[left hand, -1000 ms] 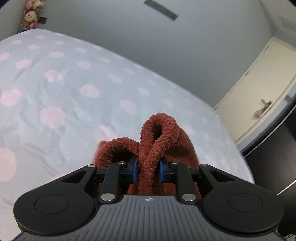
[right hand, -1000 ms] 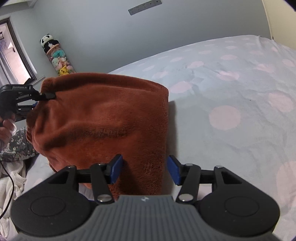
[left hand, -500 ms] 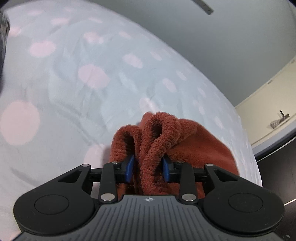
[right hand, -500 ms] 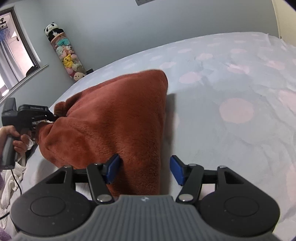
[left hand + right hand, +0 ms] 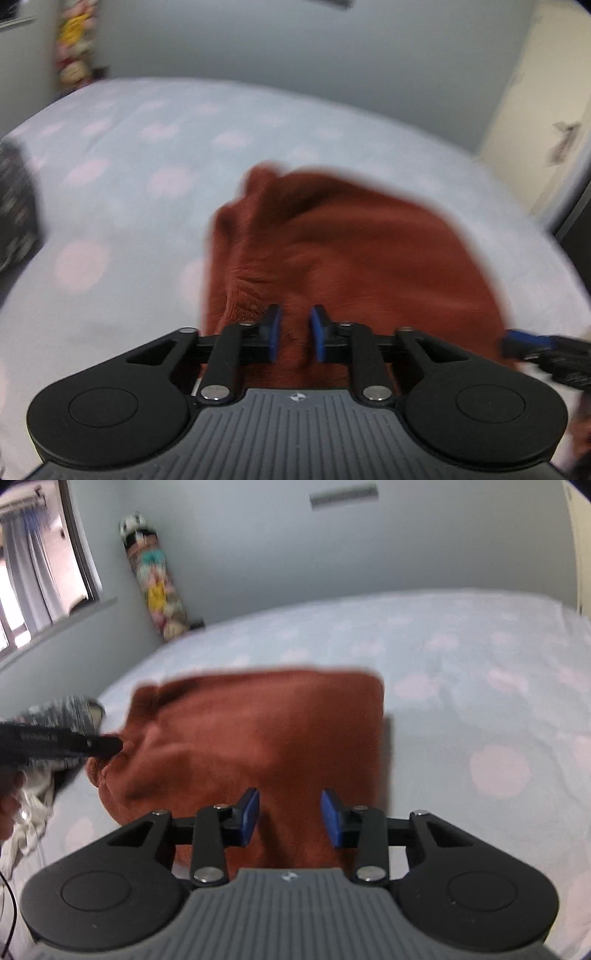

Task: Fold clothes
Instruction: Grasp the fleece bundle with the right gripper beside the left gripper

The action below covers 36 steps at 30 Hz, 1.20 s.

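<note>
A rust-brown fleece garment (image 5: pixel 354 258) lies folded on the bed; in the right wrist view (image 5: pixel 258 738) it forms a rough rectangle. My left gripper (image 5: pixel 294 332) is at the garment's near left edge, jaws a little apart with a thin fold of fleece between the blue pads. It also shows at the left in the right wrist view (image 5: pixel 107 744), touching the garment's left corner. My right gripper (image 5: pixel 290 816) is open over the garment's near edge, pads apart with fabric between them but not pinched. Its tip shows at the right of the left wrist view (image 5: pixel 517 341).
The bed (image 5: pixel 480 686) has a pale blue sheet with pink dots. Other clothes, grey patterned (image 5: pixel 66 710) and white (image 5: pixel 29 812), lie at the bed's left edge. A toy stack (image 5: pixel 155 576) stands in the corner. A door (image 5: pixel 546 110) is at the right.
The garment has been lowered from hanging to lying flat on the bed. My left gripper swung round and its jaws loosened on the fold. My right gripper stayed open.
</note>
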Tool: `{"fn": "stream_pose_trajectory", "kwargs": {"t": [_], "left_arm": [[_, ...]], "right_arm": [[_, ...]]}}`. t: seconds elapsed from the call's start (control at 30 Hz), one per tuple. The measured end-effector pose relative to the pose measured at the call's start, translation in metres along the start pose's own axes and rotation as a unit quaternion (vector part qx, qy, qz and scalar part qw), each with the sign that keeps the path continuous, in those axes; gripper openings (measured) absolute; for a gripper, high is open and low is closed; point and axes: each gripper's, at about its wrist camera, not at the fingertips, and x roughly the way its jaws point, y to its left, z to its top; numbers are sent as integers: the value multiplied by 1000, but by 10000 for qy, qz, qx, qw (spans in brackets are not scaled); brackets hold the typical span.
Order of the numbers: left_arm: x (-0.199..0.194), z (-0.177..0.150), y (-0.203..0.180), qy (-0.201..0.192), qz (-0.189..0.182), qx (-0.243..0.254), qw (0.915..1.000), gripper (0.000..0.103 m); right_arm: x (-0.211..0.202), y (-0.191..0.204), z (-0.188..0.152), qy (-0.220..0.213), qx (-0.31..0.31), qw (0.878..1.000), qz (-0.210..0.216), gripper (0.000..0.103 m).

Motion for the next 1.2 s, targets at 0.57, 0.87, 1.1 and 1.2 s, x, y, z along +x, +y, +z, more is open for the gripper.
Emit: {"fn": "stream_pose_trajectory", "kwargs": {"t": [0.57,0.87,1.1,1.2], "left_arm": [[-9,22,60,-110,-411,-973,9943,66],[63,36,100,563,-1566,-1292,9776,75],[121,38,113,1127,-2622,-1651,9441,73],[136,43,109,1295,-2812,-1634,9367,64]], "right_arm": [[-8,-42,15,353,675,9965,330,75],[49,-94,39,1024,1994,9658,1300,79],[105,-114,35,1432,2406,9432,1791,86],[121,-122,31,1557,2683,9270,2108,87]]}}
